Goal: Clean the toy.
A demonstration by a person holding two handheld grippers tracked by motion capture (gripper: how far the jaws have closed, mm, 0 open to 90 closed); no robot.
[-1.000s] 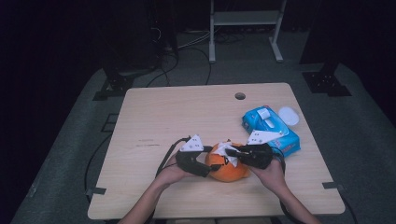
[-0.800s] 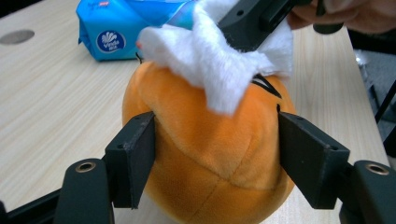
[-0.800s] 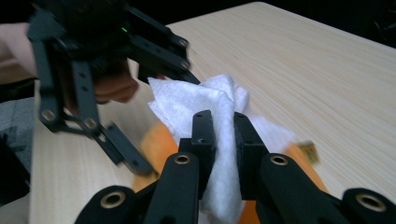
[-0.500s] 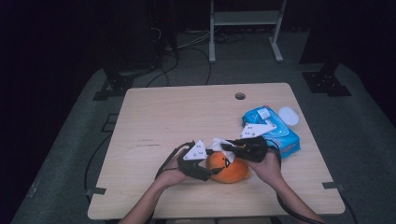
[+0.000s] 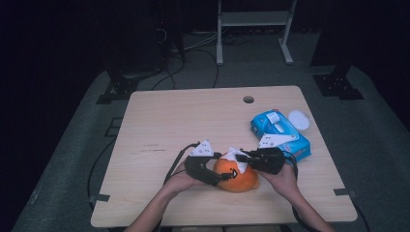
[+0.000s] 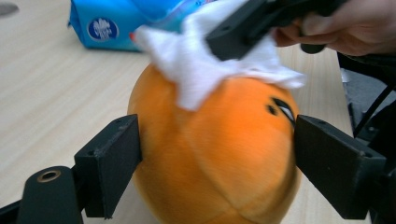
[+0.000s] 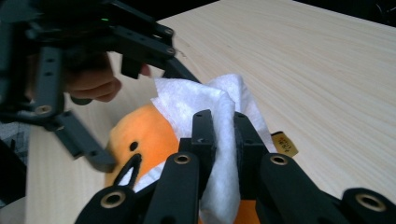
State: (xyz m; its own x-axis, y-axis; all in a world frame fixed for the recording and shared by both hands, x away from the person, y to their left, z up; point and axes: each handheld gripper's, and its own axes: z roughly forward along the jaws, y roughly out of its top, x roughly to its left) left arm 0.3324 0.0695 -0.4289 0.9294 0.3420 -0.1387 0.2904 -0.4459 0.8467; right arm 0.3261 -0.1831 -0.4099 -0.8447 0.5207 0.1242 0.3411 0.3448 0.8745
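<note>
Since the earlier pictures both hands have drawn in a little over the orange plush toy [image 5: 236, 175], and the left gripper's [image 5: 223, 177] jaws have just been opening: in the left gripper view they now stand spread, one on each side of the toy, the toy between them; whether the pads still press on it I cannot tell for sure, though both sit right at the fabric. The toy lies on the wooden table [image 5: 193, 121] near the person's edge, directly ahead of the left jaws and just under the right ones. On its top rests a white tissue [image 7: 215, 121]. The right gripper [image 7: 224, 135] has its jaws pressed together on a fold of that tissue, which stands up between them and spreads out beyond their tips onto the toy.

The step in hand looks like wiping the toy with the tissue. To do it well, the left jaws should settle back on the toy's flanks firmly enough to stop it rolling. The right gripper should keep its pinch, drag the tissue in short strokes across the top, and keep the loose cloth clear of the left jaws.

Beyond the right gripper, well past its tips, lies the blue tissue pack [image 5: 278, 133], with a white lid [image 5: 298, 119] just beside it.
</note>
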